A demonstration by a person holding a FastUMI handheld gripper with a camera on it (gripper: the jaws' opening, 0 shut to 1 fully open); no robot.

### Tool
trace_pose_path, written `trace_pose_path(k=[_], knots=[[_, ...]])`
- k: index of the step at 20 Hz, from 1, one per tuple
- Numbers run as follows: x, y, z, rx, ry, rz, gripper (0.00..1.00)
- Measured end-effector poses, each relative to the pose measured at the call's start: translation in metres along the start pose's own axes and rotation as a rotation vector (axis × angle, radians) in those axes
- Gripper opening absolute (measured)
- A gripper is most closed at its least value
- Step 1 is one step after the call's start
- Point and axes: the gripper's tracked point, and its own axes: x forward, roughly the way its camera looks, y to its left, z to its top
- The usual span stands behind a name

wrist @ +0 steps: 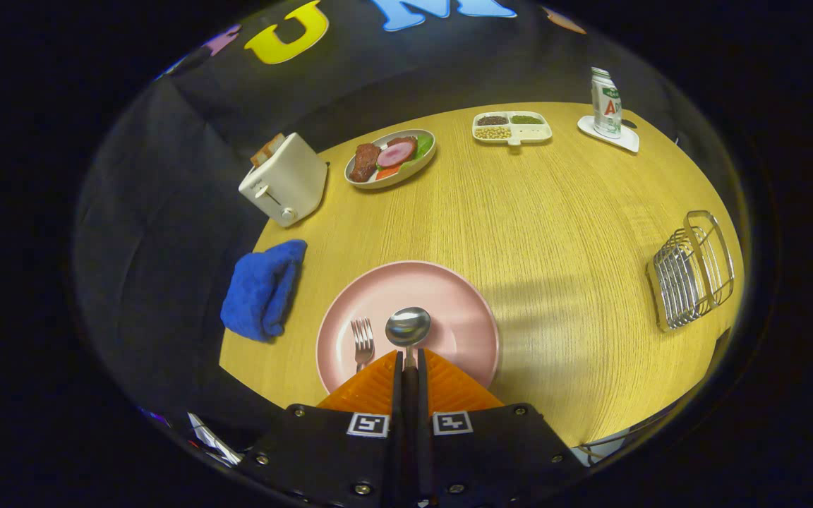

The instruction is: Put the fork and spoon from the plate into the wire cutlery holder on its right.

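My fingers [409, 363] are closed on the spoon [408, 329] handle over the plate [459, 300]; gripped so near its end, I judge it could swivel and miss the wire holder [692, 271].

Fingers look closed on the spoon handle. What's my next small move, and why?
Probably lift the spoon straight up off the pink plate. The gripper looks shut on its handle, the fork lies close beside it, and the wire cutlery holder stands well off to the right.
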Motion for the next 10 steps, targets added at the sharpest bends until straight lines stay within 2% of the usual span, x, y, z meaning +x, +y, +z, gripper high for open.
trace_pose_path(k=[2, 6, 10], knots=[[-0.012, -0.027, 0.023, -0.036, -0.077, -0.106, 0.09], [-0.051, -0.049, 0.066, 0.001, -0.202, -0.149, 0.08], [-0.103, -0.085, 0.104, 0.033, -0.331, -0.227, 0.08]])
